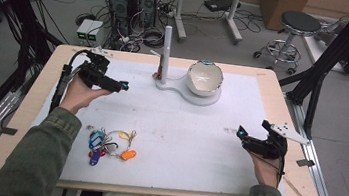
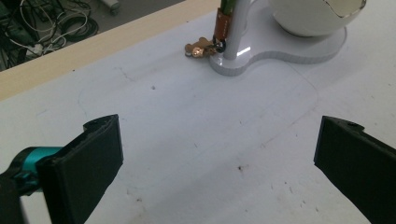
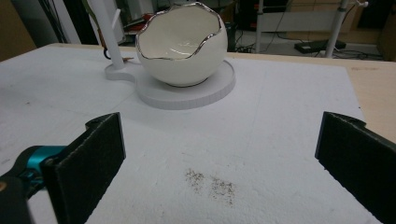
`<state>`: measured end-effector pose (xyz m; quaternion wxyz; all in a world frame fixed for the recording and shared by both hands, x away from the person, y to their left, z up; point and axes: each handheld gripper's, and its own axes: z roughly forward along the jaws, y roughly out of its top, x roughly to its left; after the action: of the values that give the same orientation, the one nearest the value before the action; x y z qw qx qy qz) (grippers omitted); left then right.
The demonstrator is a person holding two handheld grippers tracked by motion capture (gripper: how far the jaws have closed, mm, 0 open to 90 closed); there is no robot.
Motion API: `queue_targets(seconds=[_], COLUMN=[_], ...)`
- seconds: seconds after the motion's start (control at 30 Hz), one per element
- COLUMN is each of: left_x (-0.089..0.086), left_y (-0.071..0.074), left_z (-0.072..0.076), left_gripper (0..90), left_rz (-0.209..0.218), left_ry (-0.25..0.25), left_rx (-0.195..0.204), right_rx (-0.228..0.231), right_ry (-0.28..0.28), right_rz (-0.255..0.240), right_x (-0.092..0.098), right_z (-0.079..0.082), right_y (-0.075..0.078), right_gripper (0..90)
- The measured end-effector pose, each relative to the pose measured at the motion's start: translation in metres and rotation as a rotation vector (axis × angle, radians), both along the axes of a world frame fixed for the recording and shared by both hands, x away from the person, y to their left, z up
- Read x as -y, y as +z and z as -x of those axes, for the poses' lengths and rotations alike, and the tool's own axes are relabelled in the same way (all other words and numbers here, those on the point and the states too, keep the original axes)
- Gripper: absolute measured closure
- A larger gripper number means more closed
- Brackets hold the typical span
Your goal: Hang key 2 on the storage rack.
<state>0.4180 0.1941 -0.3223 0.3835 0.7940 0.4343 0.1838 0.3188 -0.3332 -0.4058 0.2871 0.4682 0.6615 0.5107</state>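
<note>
Desk (image 1: 23, 125): pale wood, white mat, cabled lab floor behind. Far centre, white stand (image 1: 198, 97) with post, carrying eggshell-shaped ceramic bowl (image 1: 205, 78); fragile, slippery. Near left, bunch of keys with coloured tags (image 1: 108, 145): light, loose, best taken by the ring. Left tongs (image 1: 122, 86) and right tongs (image 1: 242, 134): spread, empty, well apart from both.

We observe a white, egg-shaped ceramic bowl with a jagged silver rim (image 1: 204, 78) upright on a white stand base (image 1: 207, 100) beside a white upright post (image 1: 166, 51). A bunch of keys with coloured tags (image 1: 110, 145) lies near the desk's front-left.
</note>
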Motion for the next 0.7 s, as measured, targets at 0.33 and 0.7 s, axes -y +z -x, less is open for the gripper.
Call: queue_targets(seconds=[0.33,0.7], left_x=[0.001,0.002], left_y=[-0.006,-0.018], left_z=[0.024,0.046], left_gripper=[1.7,1.7], left_rz=[-0.012,-0.006], left_ry=[-0.022,-0.045], left_rx=[-0.001,-0.007], right_rx=[0.003,-0.002], right_ry=[-0.004,-0.001], right_rz=[-0.003,0.0], right_x=[0.001,0.0], right_z=[0.0,-0.001], right_y=[0.0,0.0], right_gripper=[0.7,0.7])
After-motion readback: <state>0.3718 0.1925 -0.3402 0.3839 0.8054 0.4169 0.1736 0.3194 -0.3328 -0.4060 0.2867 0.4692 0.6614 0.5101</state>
